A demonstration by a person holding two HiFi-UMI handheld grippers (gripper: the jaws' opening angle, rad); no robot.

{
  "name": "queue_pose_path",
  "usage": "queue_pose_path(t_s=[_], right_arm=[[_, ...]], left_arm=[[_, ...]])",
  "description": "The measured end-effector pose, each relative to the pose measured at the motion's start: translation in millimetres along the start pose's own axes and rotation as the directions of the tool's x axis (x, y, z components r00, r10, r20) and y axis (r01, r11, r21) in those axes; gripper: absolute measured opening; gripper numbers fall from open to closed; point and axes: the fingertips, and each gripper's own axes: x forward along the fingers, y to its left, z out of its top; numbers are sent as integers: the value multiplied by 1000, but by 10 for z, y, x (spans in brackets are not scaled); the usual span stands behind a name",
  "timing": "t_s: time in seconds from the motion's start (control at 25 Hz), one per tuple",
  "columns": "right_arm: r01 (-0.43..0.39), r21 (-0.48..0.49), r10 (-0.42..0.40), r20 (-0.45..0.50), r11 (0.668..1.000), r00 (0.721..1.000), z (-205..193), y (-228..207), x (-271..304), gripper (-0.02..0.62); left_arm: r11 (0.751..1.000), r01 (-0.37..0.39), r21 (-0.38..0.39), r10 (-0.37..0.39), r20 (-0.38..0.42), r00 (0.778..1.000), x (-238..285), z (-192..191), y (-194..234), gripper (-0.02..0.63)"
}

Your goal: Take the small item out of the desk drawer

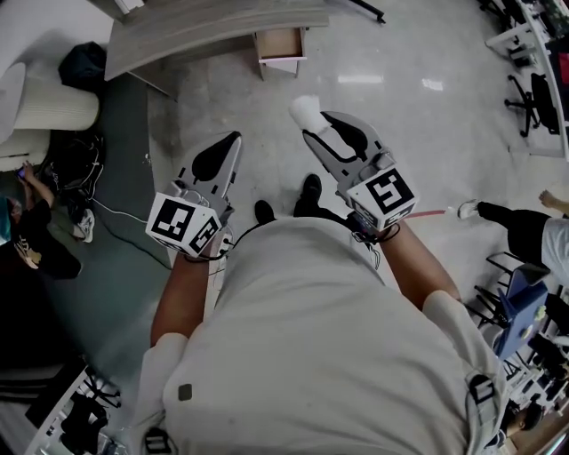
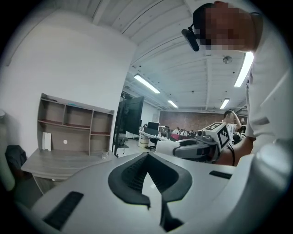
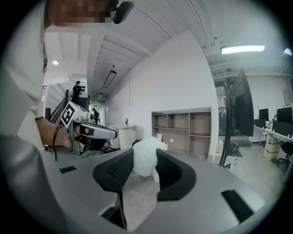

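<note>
White cloth of the person's shirt point(image 1: 329, 355) fills the lower middle of the head view, and both bare forearms reach up from it with the grippers held side by side. At centre left, the left gripper point(image 1: 233, 142) has its two jaws pressed together with nothing between them, which its own view confirms. Just right of centre, the right gripper point(image 1: 316, 133) clamps a small white fluffy ball of soft material point(image 1: 305, 110) at its tips. In the right gripper view the tuft point(image 3: 145, 157) sits squeezed between the dark pads, so the hold looks firm. Beyond the tips lie the person's black shoes point(image 1: 309, 188) and the pale glossy floor point(image 1: 400, 115). Farthest off, at the top of the frame, the grey wood-grain desk point(image 1: 204, 27) carries its white-fronted drawer with a light wooden inside point(image 1: 283, 64), pulled open and well apart from both grippers. By this reading the removal itself is done: the item is out and carried clear of the desk. What may remain is setting it down somewhere, and perhaps shutting the drawer.
</note>
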Motion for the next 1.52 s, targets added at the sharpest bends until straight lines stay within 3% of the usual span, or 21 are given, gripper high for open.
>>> queue_pose_path(t_s=[0.36,0.76,1.04,1.52], right_arm=[[39,-11,-39,25,999,999,36,776,70,160],[83,-6,-82,62,997,995,124,1366,3,160],[123,-6,-123,59,992,991,145,1558,-23,158],[109,-10,-108,86,994,990,264,1637,-2,160]], left_arm=[[1000,22,-2,-22,16,1000,-761,-20,101,15],[996,81,33,-83,51,995,-1262,62,34,15],[994,100,35,-102,66,993,-1448,38,56,15],[994,107,29,-110,88,990,-1514,99,59,15]])
